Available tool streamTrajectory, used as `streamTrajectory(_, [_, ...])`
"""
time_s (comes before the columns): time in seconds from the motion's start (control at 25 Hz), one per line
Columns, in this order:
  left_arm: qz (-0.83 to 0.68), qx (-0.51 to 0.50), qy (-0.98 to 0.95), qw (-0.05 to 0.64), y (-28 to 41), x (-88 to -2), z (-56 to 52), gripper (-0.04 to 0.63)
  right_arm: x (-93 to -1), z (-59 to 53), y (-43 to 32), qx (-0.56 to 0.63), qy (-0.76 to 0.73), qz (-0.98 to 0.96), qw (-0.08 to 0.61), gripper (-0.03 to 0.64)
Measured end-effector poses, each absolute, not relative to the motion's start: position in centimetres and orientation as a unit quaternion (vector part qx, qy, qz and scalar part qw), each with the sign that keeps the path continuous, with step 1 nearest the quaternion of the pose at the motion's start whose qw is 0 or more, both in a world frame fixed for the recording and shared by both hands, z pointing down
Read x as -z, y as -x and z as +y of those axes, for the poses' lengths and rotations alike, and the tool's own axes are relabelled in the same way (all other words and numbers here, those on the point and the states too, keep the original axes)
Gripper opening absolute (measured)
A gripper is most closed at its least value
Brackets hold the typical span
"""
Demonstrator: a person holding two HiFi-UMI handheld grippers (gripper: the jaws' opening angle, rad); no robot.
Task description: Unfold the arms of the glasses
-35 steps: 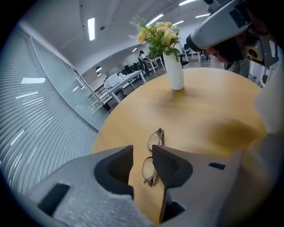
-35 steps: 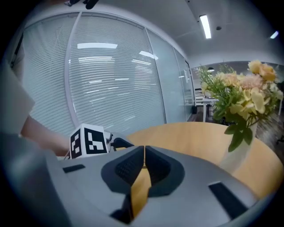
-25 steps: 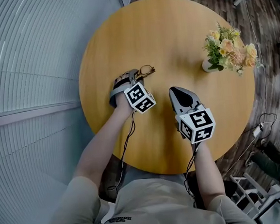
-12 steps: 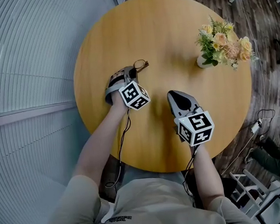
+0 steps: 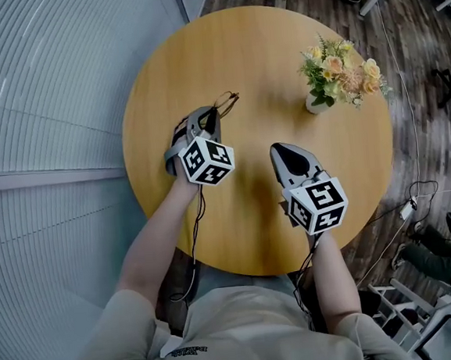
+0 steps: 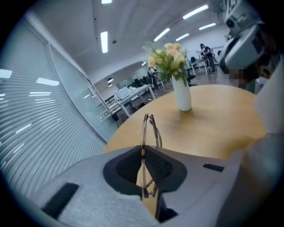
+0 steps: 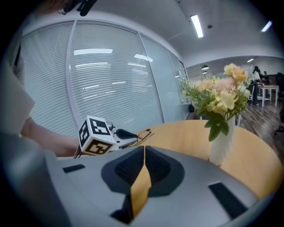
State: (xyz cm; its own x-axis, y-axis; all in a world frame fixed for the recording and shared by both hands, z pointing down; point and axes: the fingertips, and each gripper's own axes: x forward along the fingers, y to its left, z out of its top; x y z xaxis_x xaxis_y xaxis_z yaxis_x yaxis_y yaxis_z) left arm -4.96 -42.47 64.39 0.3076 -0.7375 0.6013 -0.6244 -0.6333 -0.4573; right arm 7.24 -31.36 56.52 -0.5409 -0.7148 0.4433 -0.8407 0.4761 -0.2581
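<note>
One pair of glasses (image 5: 227, 101), left tool (image 5: 207, 116) just closed on them, right tool (image 7: 144, 150) shut, empty, one vase (image 5: 314, 104)

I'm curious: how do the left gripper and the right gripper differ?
The left gripper has just been closing and pinches the glasses; the right gripper is shut on nothing. In the head view, the left one reaches farther across the table than the right one. Both are grey.
</note>
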Motion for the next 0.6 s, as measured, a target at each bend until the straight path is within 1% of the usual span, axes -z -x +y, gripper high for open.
streamTrajectory(0.12, [0.444,0.333,0.832,0.012,4.9,-59.6,-41.3,0.040,-53.2,-31.2,-7.9,-0.202,-0.467,-0.852,0.121,0.031])
streamTrajectory(0.2, [0.453,0.292,0.842,-0.012,5.1,-56.2,-40.3,0.040,-50.5,-30.9,-8.3,-0.182,-0.472,-0.855,0.111,0.031])
streamTrajectory(0.36, [0.463,0.233,0.855,-0.007,5.3,-48.6,-38.0,0.040,-43.3,-29.9,-8.4,-0.114,-0.480,-0.865,0.091,0.032])
streamTrajectory(0.6, [0.462,0.153,0.874,0.010,5.0,-39.3,-34.0,0.040,-32.1,-26.7,-7.5,-0.019,-0.467,-0.883,0.040,0.032])
